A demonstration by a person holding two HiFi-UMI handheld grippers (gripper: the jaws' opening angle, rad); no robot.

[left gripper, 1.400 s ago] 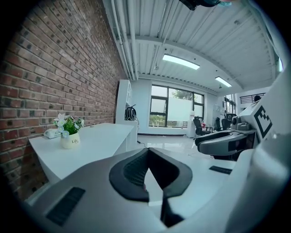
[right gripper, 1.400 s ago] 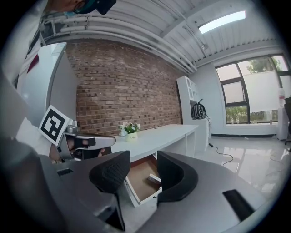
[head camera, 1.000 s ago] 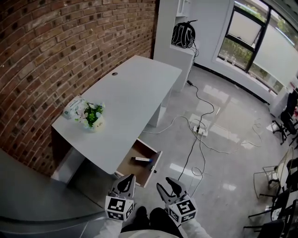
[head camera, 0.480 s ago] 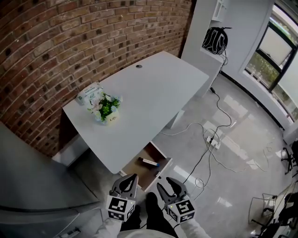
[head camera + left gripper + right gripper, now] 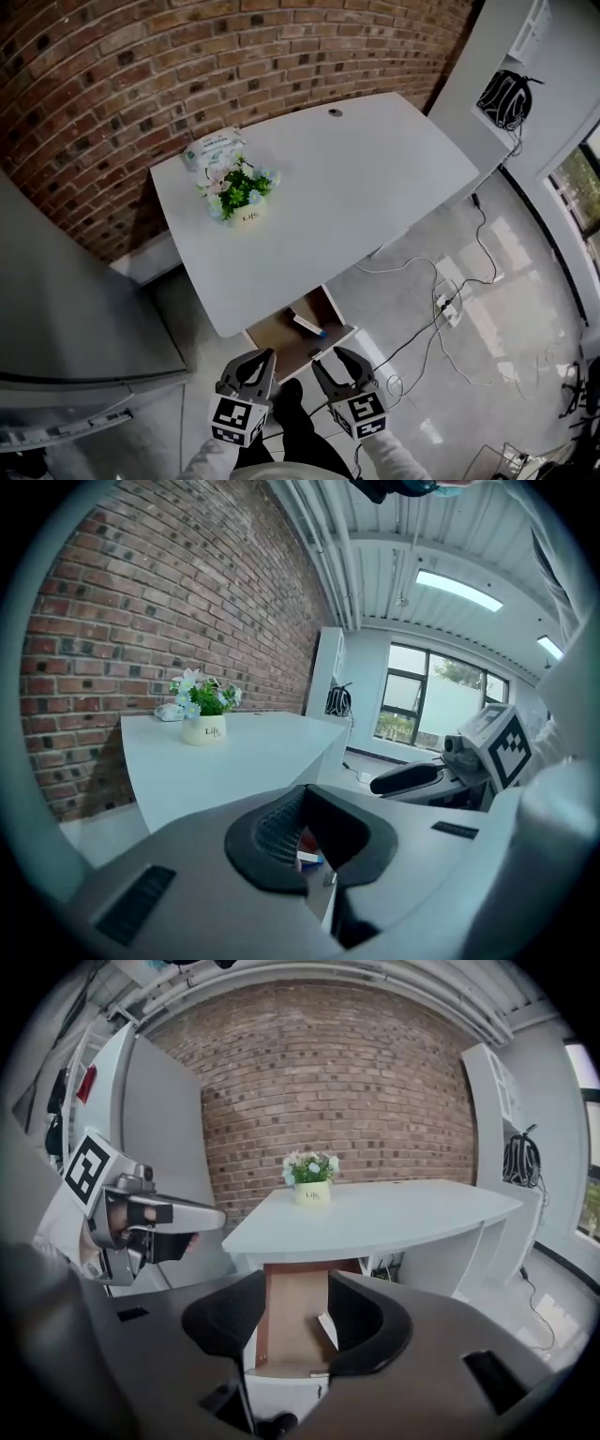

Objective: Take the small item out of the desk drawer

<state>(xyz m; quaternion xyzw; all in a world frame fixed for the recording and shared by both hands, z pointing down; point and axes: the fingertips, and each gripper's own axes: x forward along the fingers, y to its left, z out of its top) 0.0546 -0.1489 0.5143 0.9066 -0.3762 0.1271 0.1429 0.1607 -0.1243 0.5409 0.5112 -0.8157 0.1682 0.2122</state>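
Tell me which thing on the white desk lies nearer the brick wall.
The white-and-green soft tissue pack; the white pot of flowers stands beside it, farther from the brick wall.

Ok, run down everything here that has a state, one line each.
desk drawer: open, pulled out.
small item: lying in the drawer, not gripped.
left gripper: open, empty.
right gripper: open, jaws have just been opening, nothing between them.
flower pot: upright on the desk.
tissue pack: lying on the desk.
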